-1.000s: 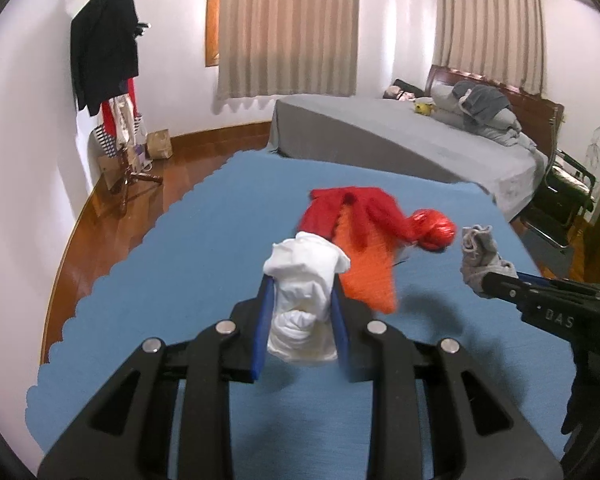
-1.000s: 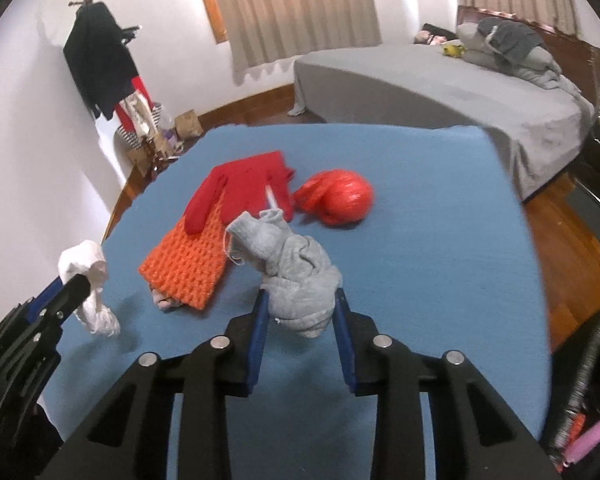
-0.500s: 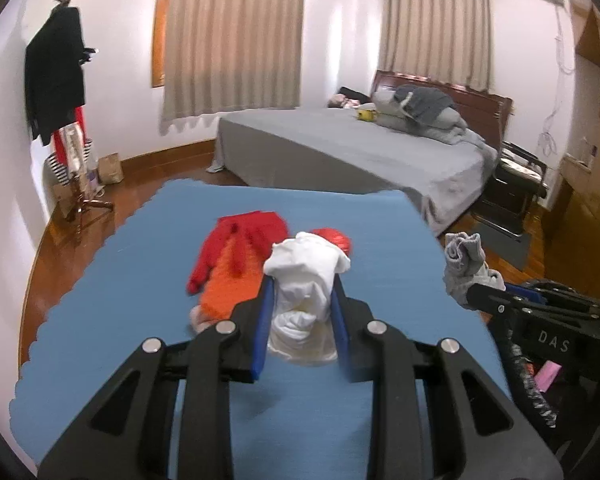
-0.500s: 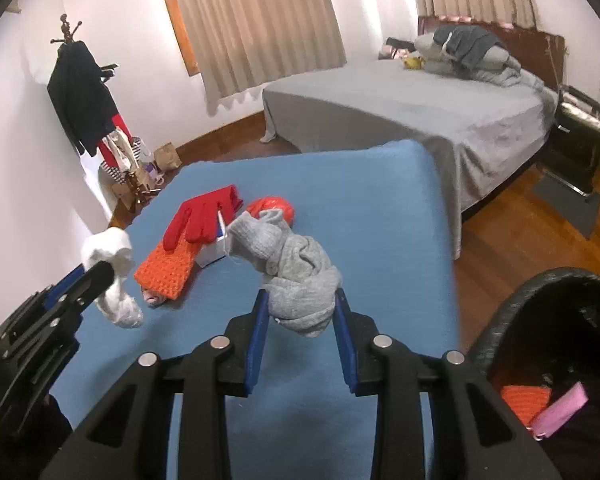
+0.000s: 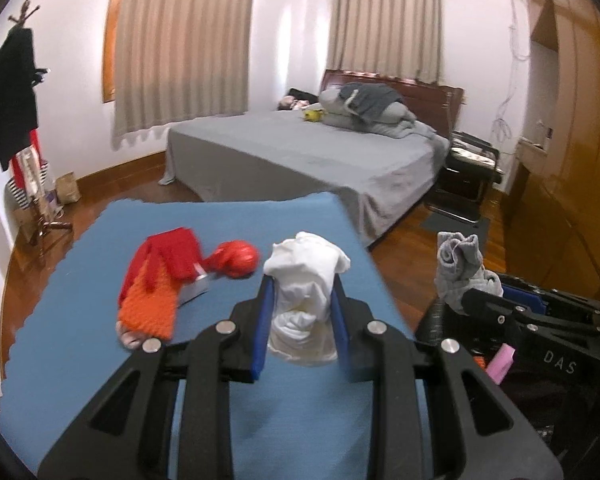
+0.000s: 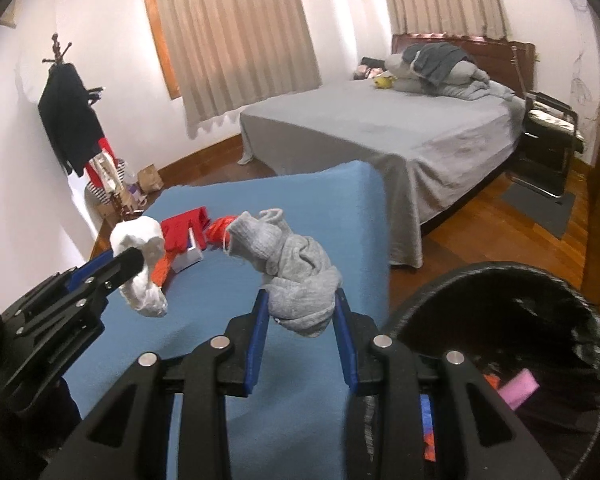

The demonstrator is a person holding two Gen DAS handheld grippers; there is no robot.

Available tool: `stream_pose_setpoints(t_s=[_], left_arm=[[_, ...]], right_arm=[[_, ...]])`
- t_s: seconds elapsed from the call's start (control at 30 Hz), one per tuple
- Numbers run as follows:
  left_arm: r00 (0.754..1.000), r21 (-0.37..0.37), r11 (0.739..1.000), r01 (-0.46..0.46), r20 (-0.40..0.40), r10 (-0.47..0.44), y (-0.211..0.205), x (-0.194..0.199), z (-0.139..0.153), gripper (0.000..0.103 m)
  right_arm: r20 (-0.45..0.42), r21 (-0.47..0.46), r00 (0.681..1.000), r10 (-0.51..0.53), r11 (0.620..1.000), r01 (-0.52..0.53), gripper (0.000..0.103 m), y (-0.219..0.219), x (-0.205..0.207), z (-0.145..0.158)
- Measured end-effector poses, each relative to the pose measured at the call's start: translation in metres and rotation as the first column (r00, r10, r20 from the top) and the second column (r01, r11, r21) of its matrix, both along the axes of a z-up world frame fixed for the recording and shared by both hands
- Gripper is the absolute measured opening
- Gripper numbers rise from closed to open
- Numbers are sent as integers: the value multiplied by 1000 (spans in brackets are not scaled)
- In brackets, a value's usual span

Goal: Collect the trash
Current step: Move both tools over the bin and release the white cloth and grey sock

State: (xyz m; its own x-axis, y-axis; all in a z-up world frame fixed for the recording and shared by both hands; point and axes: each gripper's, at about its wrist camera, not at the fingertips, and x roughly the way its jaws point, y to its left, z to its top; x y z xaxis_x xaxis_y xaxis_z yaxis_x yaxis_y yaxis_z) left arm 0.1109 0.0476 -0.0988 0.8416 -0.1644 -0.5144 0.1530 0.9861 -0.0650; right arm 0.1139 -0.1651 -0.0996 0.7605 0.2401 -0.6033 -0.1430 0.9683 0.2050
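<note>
Both grippers have swung rightward off the middle of the blue table [image 5: 100, 360] since the earlier frames, and the black trash bin [image 6: 440, 300], which was out of sight, now fills the near right of the right wrist view. Clenched between the blue pads of the left gripper [image 5: 302, 316] is a crumpled white cloth [image 5: 306, 276], held above the table's near right part. Gripped the same way, the right gripper [image 6: 300, 320] grasps a bunched grey sock [image 6: 296, 264] over the table's right edge, just left of the bin's rim. Inside the bin lie a pink scrap [image 6: 518, 390] and some red bits. Farther left on the table rest a red glove [image 5: 172, 256], an orange knitted piece [image 5: 150, 308], a small white box [image 5: 194, 288] and a red plastic bag [image 5: 236, 258]. Beyond stands a grey bed [image 5: 300, 152].
</note>
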Motion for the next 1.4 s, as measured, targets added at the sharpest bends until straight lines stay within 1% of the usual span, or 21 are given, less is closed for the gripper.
stream_pose_setpoints(t_s=[0.13,0.43,0.77,1.0,1.27,1.4], left_arm=[[998,4,999,53,19,-53,-23,-8,8,26],[986,10,987,159,47,-159,-68,-22,19,27],[967,17,968,249,59,-249,-99,-30,19,27],[950,17,951,309,40,-310,-123,-29,7,27],[921,3,921,389,-2,-389,-156,-21,-10,27],[908,1,908,418,-15,-418,-173,-15,-17,27]], right_arm=[[15,5,999,-46,999,46,32,-23,-12,7],[48,-14,990,-129,991,130,32,-56,-33,16],[37,-18,974,-225,974,226,32,-96,-51,10],[10,-25,954,-299,954,299,32,-130,-62,-4],[-23,-44,930,-366,930,365,32,-157,-68,-19],[-45,-38,916,-399,917,398,32,-172,-72,-30]])
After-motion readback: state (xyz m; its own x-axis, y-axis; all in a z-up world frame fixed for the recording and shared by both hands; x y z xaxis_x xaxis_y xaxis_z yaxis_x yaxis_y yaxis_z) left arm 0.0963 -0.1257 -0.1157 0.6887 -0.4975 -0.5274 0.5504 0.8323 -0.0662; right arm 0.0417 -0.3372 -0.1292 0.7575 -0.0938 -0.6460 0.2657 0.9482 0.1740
